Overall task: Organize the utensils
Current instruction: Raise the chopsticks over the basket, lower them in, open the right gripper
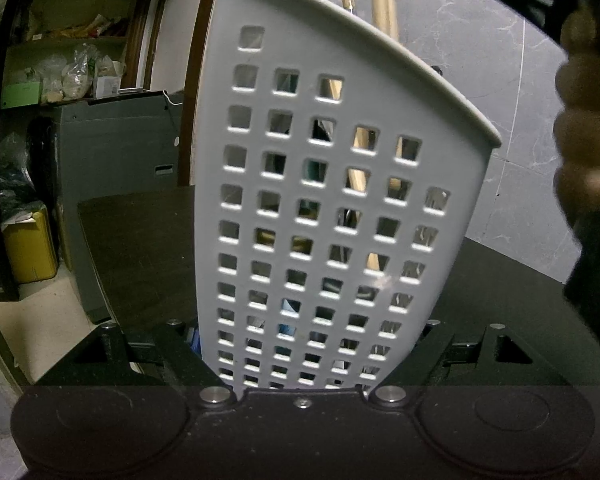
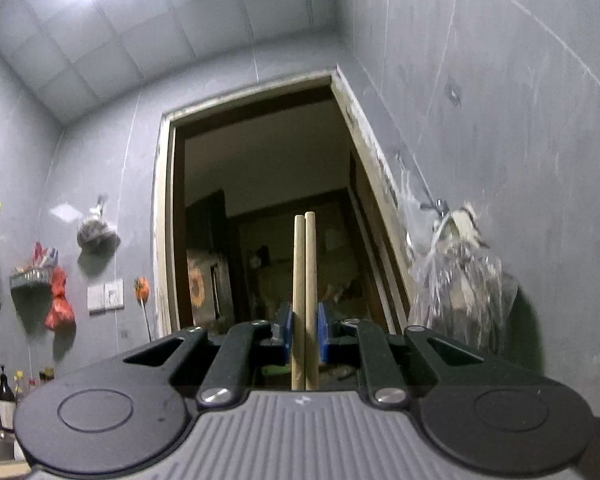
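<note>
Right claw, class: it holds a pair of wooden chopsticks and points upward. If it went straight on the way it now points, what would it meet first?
Probably nothing near. The right claw, shut on the chopsticks, aims into the open doorway; the way looks free there, though depth is unclear.

Left gripper [image 1: 300, 354] clamping perforated grey utensil basket [image 1: 332, 200], dark table [image 1: 140, 248]

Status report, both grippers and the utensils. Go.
Left gripper shut on utensil basket. Right gripper shut on chopsticks, pointed up. Nothing blocking seen.
</note>
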